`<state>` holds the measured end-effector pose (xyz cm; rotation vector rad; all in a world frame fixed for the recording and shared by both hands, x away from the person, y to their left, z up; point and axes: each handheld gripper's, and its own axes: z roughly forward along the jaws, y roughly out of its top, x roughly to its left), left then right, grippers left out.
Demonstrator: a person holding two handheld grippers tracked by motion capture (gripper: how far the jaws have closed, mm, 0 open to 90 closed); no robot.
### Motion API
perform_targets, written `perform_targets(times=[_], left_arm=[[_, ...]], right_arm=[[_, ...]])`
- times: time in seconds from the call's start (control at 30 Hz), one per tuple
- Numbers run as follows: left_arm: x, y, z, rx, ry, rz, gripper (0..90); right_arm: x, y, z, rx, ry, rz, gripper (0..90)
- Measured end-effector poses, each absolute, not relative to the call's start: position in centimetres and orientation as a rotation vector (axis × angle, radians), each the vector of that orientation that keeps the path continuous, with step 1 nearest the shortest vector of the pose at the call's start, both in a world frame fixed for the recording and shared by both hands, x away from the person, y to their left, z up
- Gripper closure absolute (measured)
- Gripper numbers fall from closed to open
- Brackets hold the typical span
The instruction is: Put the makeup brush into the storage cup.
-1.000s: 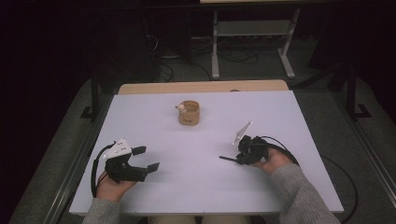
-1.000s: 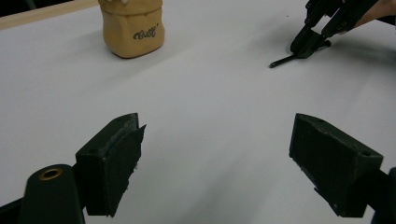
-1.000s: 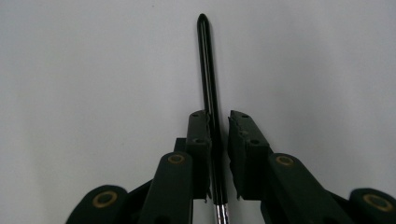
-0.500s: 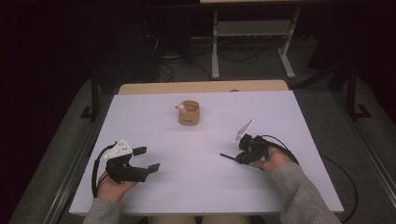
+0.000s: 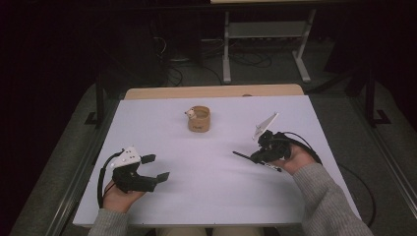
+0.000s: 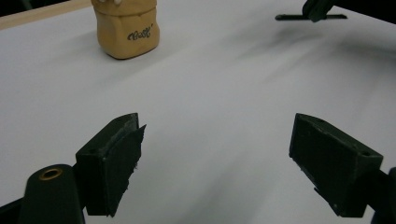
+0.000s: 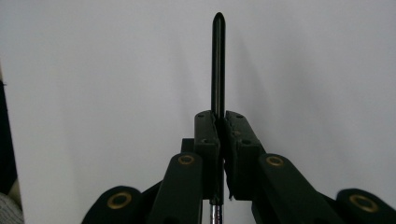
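The right gripper (image 5: 253, 157) is clamped on a thin black pen (image 7: 218, 60), which sticks straight out past its jaws above the white table (image 5: 206, 196), right of centre. The left gripper (image 5: 152, 167) rests low at the near left, its jaws wide apart with nothing between them. A small tan pot (image 5: 198, 118) stands toward the far middle, well apart from both.

Bright white table (image 5: 206, 187), dark surroundings — soft shadows, slight close-up blur.
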<state>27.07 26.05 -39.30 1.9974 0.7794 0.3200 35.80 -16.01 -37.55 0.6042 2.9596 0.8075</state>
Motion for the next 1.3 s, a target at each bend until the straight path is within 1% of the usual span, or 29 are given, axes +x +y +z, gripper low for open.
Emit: perform_targets(times=[0.27,0.5,0.7,0.87,0.93,1.17,1.3], left_arm=[[27.1,26.0,-39.3,1.999,0.772,0.315,16.1],[27.1,25.8,-39.2,2.002,0.763,0.311,16.1],[27.1,25.4,-39.2,2.013,0.75,0.308,16.2],[27.0,25.1,-39.1,2.022,0.733,0.302,16.8],[26.9,24.8,-38.9,2.027,0.707,0.296,18.5],[26.8,23.7,-38.0,2.059,0.646,0.288,20.1],[27.0,22.5,-37.5,2.103,0.586,0.262,22.2]], right_arm=[[35.8,-15.5,-33.8,0.534,2.932,0.846,83.2],[35.3,-14.1,-30.8,0.439,2.907,0.873,83.2],[34.8,-12.5,-31.8,0.379,2.951,0.803,83.2],[34.6,-11.5,-32.4,0.338,2.969,0.821,83.2],[34.4,-10.9,-32.8,0.313,2.981,0.843,83.2],[34.2,-10.0,-34.2,0.281,3.013,0.843,83.1],[34.0,-9.2,-35.0,0.265,3.035,0.842,83.1]])
